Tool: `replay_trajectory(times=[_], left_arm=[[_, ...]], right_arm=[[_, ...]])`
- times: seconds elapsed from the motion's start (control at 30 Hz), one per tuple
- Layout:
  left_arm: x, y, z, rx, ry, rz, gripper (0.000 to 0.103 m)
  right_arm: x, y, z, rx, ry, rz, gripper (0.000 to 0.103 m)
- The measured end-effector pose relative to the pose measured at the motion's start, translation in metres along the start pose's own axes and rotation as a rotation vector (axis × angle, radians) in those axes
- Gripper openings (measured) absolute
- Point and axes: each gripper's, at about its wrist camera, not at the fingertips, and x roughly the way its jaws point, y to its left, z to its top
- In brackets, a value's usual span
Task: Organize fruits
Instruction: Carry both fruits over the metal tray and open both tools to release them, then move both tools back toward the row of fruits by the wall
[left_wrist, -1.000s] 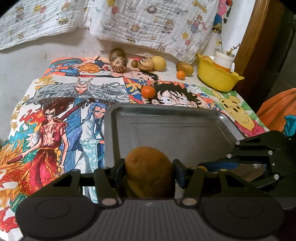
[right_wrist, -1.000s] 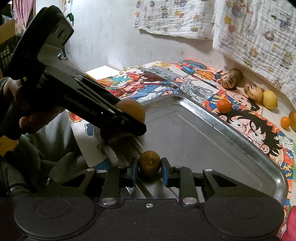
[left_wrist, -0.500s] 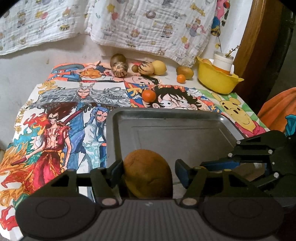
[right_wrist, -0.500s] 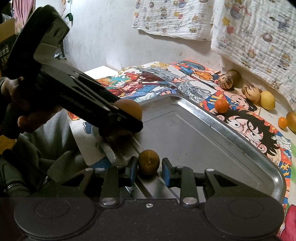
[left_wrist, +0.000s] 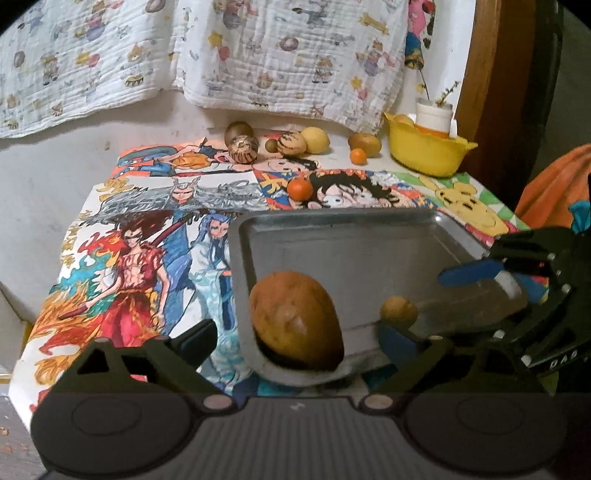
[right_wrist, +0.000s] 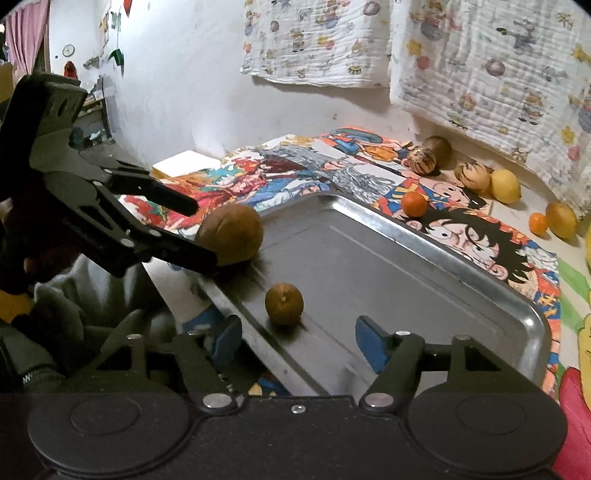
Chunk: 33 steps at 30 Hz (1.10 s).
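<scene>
A large brown fruit lies in the near left corner of the metal tray. My left gripper is open around it, jaws still opening, and the pads stand clear of its sides. A small brown fruit rests on the tray floor just ahead of my right gripper, whose jaws are opening and do not touch it. In the right wrist view, the left gripper straddles the large fruit.
An orange sits on the cartoon cloth just beyond the tray. Several fruits line the back wall, among them a striped one and a lemon. A yellow bowl holding a white cup stands at the back right.
Both grippers have opened and let go of their fruits, which now lie on the tray. Both have drawn back slightly.
</scene>
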Motion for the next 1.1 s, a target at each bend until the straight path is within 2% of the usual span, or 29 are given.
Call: replay_trajectory(times=[0.17, 0.33, 0.5, 0.8, 1.1], left_arm=[[-0.004, 0.005, -0.004, 0.036, 0.03, 0.034, 0.101], [-0.006, 0.019, -0.006, 0.039, 0.078, 0.056, 0.102], [-0.01, 0.035, -0.001, 0.017, 0.098, 0.066, 0.102], [-0.014, 0.051, 0.022, 0.02, 0.075, 0.123, 0.102], [0.003, 0.056, 0.047, 0.024, 0.064, 0.135, 0.102]], right_arm=[[-0.009, -0.006, -0.005, 0.035, -0.002, -0.024, 0.079], [-0.015, -0.015, -0.008, 0.052, 0.019, -0.043, 0.092], [-0.018, -0.023, -0.005, 0.049, 0.025, -0.078, 0.098], [-0.015, -0.039, 0.012, 0.031, 0.012, -0.102, 0.101], [-0.002, -0.057, 0.033, 0.001, -0.001, -0.1, 0.102]])
